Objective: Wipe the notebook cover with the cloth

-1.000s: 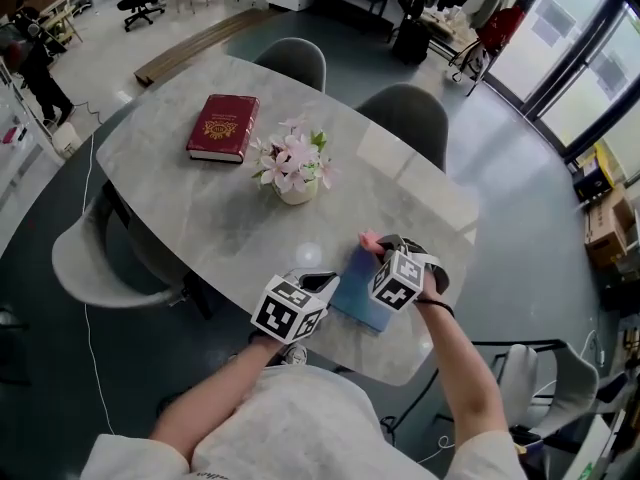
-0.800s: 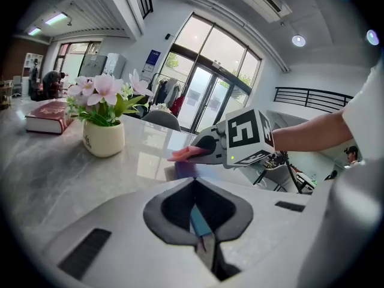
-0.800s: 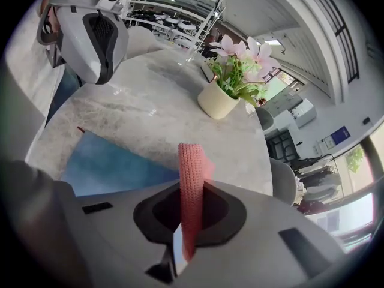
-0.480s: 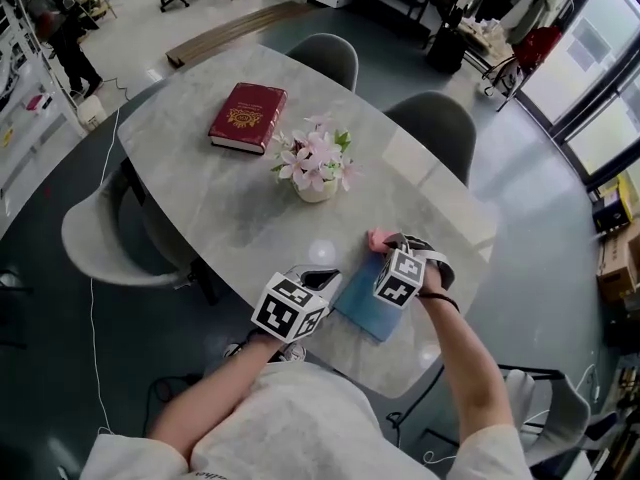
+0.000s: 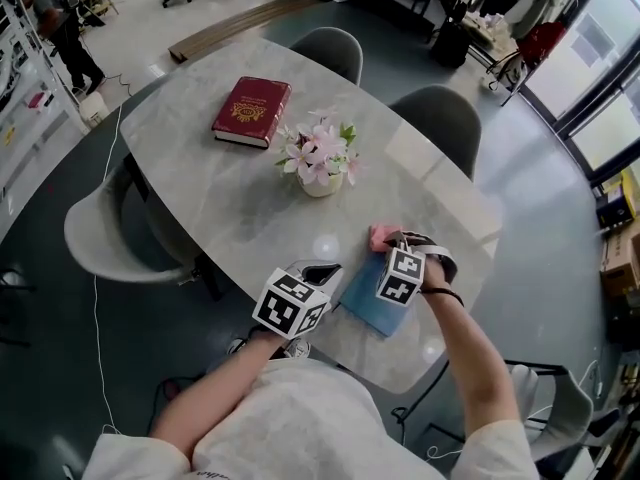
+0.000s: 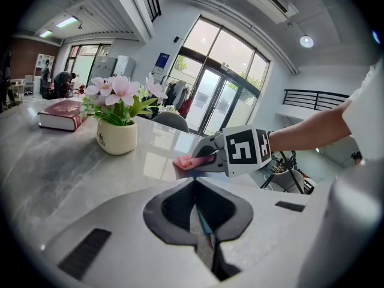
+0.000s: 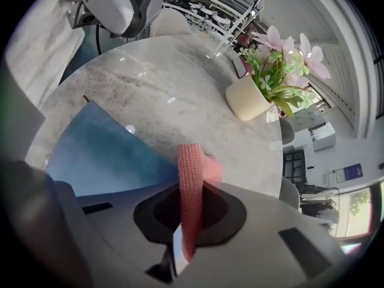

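Worktop: grey marble, oval, with grey chairs round it. Red book lies flat at the far left. White pot of pink flowers stands near the centre. Blue notebook lies flat at the near edge, between both tongs. Left tongs: jaws drawn together, a thin blue sliver in the slit, tip just beside the notebook's left edge. Right tongs: clamped on the pink cloth, held at the notebook's far corner, beside bare marble.
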Motion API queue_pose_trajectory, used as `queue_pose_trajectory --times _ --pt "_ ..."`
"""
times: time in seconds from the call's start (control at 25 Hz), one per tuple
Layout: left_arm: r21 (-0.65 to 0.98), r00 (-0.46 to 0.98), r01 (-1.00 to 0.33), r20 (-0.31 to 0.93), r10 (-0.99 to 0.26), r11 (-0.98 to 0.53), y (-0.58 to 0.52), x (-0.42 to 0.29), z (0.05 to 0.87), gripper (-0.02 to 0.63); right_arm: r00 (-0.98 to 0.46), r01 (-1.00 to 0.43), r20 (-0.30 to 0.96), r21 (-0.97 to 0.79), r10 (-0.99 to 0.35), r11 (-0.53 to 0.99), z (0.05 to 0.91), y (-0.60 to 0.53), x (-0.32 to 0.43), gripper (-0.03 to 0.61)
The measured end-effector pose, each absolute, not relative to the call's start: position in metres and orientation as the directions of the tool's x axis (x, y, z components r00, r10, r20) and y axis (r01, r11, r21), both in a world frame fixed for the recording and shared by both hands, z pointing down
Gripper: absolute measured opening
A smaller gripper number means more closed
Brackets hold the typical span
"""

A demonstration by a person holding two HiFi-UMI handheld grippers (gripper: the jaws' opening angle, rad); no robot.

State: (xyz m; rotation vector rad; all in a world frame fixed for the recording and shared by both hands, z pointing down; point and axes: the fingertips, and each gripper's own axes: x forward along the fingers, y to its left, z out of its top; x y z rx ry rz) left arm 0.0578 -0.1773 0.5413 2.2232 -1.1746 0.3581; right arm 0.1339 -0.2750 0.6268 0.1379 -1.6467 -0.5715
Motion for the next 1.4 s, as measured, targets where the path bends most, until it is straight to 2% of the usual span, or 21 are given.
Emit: queue_pose_trajectory --times 1.4 --pt "0.401 0.662 -0.749 0.466 -0.587 -0.527 -0.143 0.057 0.536 0.008 -0.135 0.207 0.913 0.405 -0.384 0.891 0.627 -0.197 0.121 0.014"
